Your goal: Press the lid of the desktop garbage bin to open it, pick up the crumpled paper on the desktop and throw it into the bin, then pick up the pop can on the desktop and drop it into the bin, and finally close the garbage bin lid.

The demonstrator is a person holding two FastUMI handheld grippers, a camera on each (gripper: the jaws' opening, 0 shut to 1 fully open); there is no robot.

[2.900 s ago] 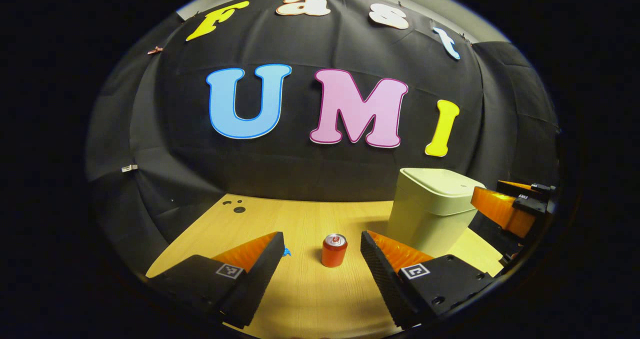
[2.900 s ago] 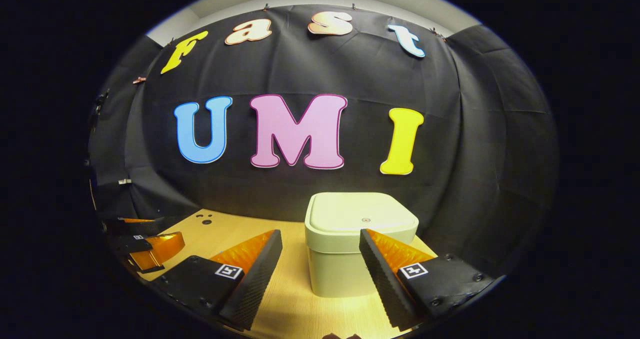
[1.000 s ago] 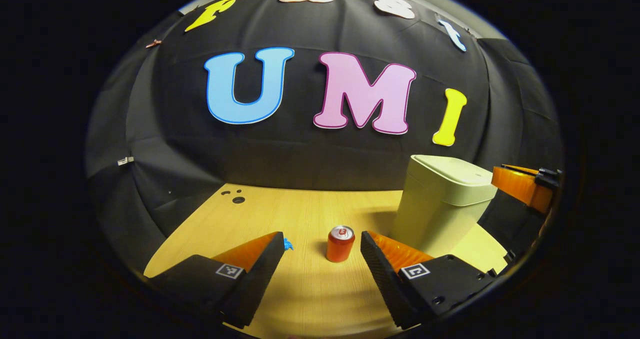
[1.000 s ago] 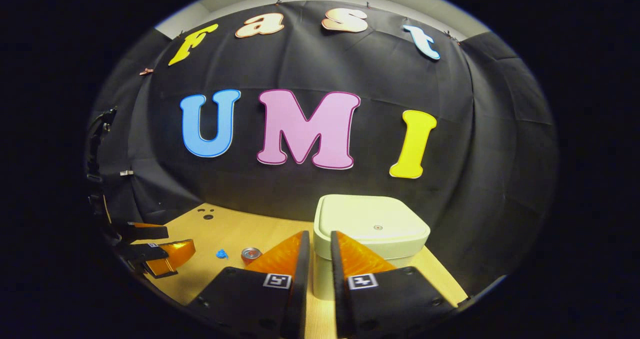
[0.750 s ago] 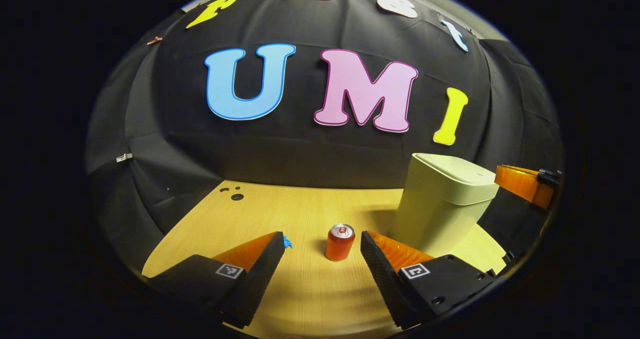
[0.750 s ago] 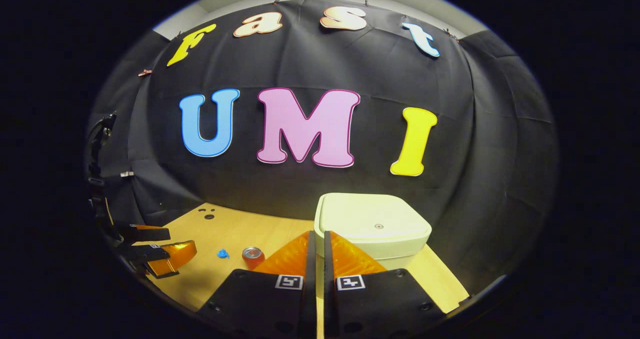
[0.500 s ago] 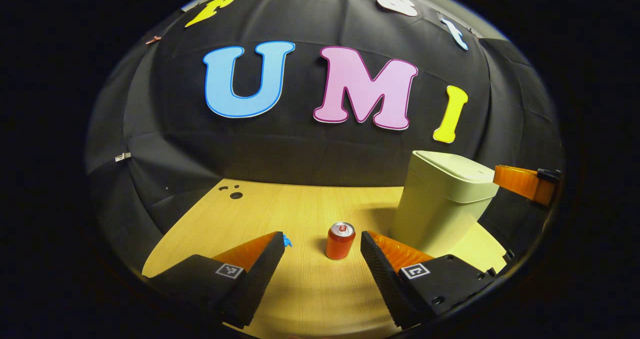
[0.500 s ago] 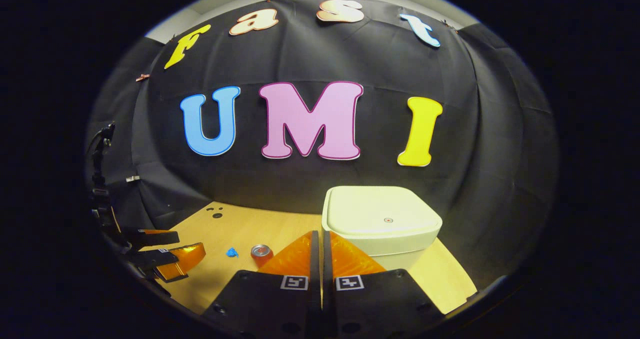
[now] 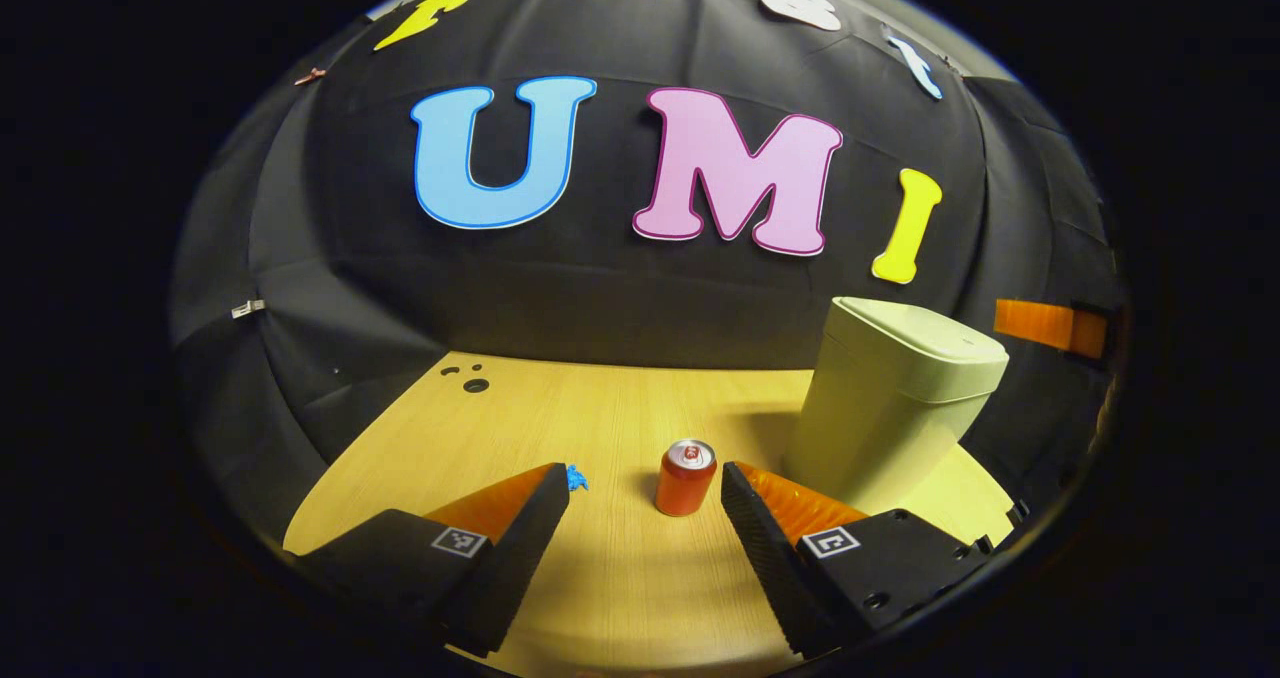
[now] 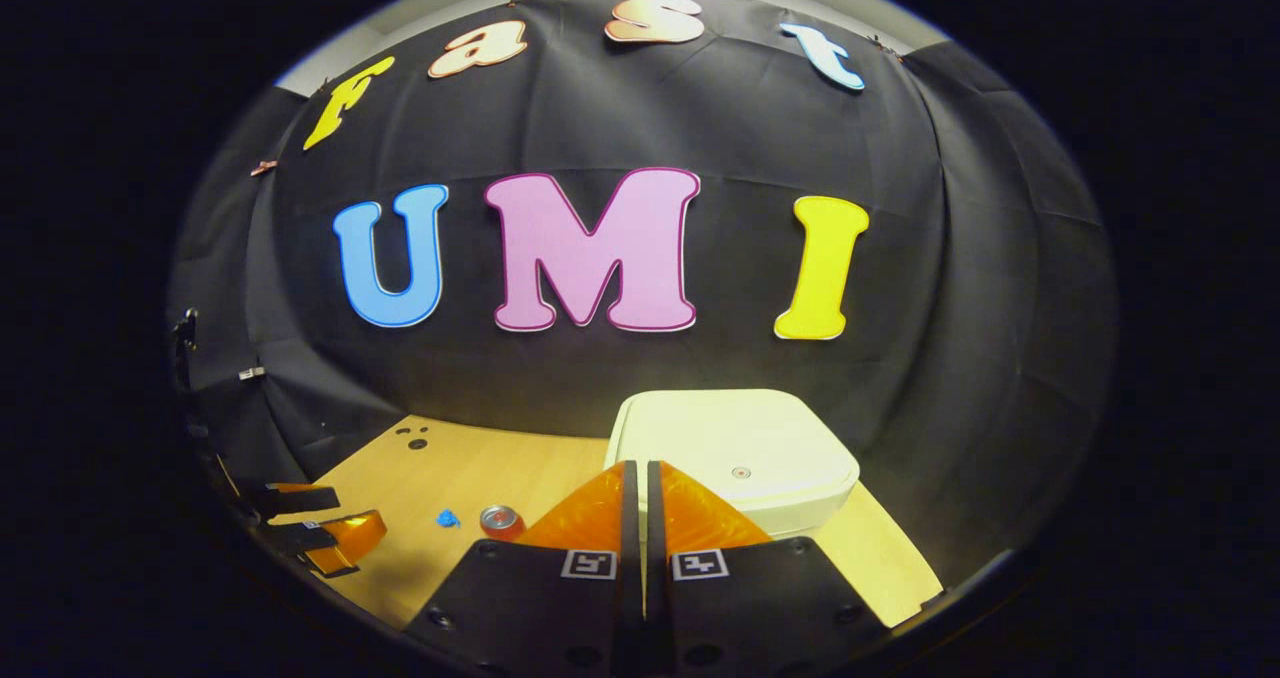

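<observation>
A pale green garbage bin [image 9: 890,398] with its lid [image 10: 740,448] down stands on the wooden desk [image 9: 610,598]. An orange pop can [image 9: 685,478] stands upright left of the bin, seen again as the can [image 10: 501,521] in the right gripper view. A small blue crumpled paper [image 9: 576,477] lies left of the can, also the paper [image 10: 446,519]. My left gripper [image 9: 645,488] is open, low over the desk, with the can just ahead between its fingers. My right gripper [image 10: 643,473] is shut with nothing in it, raised above the near edge of the lid. It shows as the right gripper [image 9: 1050,323] beyond the bin.
Round holes [image 9: 470,383] mark the desk's far left corner. The black cloth wall closes the back. The left gripper [image 10: 320,538] shows at the desk's left edge in the right gripper view. The desk's near right edge [image 10: 900,598] lies beside the bin.
The right gripper went from open to shut and has risen to stand over the bin lid. The left gripper has barely moved, with the can still ahead of it.
</observation>
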